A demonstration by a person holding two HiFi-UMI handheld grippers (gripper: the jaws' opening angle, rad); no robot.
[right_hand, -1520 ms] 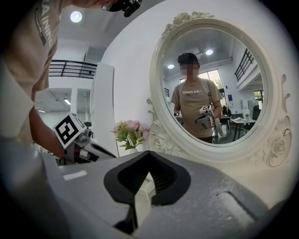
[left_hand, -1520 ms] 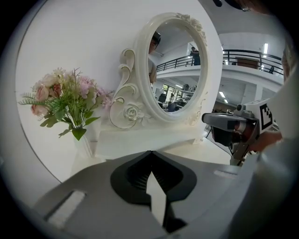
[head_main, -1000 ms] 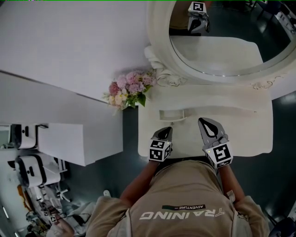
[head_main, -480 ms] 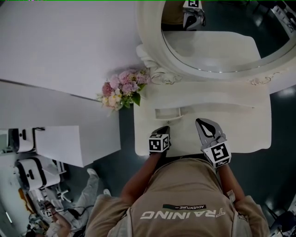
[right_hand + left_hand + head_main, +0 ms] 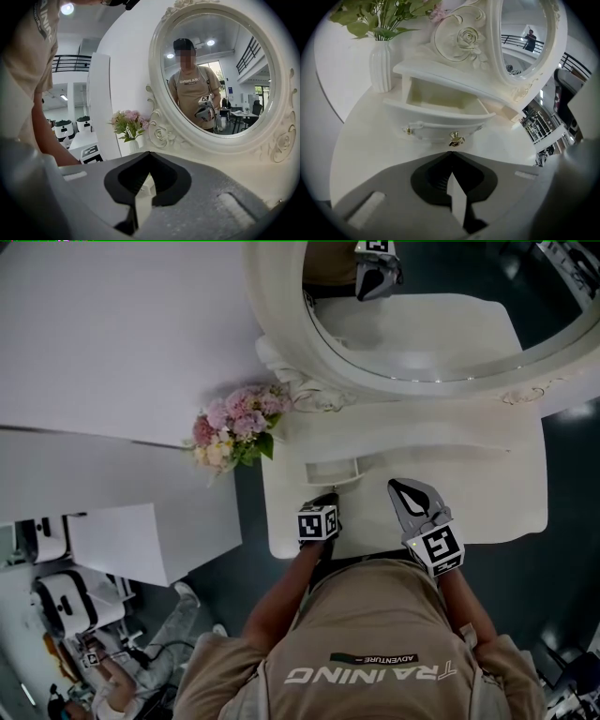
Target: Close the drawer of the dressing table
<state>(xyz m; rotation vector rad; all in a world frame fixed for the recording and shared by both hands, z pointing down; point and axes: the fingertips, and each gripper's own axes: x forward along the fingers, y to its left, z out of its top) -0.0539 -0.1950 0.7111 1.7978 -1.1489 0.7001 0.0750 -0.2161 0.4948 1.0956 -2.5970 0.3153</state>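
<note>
Two clenched, empty grippers: the left gripper (image 5: 450, 157) has closed in, with the knob (image 5: 456, 139) of the open drawer (image 5: 440, 117) now just ahead of its tips. The right gripper (image 5: 149, 153) idles beside it. A push likely follows.

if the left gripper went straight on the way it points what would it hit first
Most likely the gold knob on the front of the open drawer: it sits just ahead of the closed tips of the left gripper. How near is hard to judge.

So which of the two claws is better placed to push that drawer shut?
Probably the left. The left gripper, jaws together, points straight at the gold knob of the open drawer. The right gripper sits off to the side, facing the mirror.
</note>
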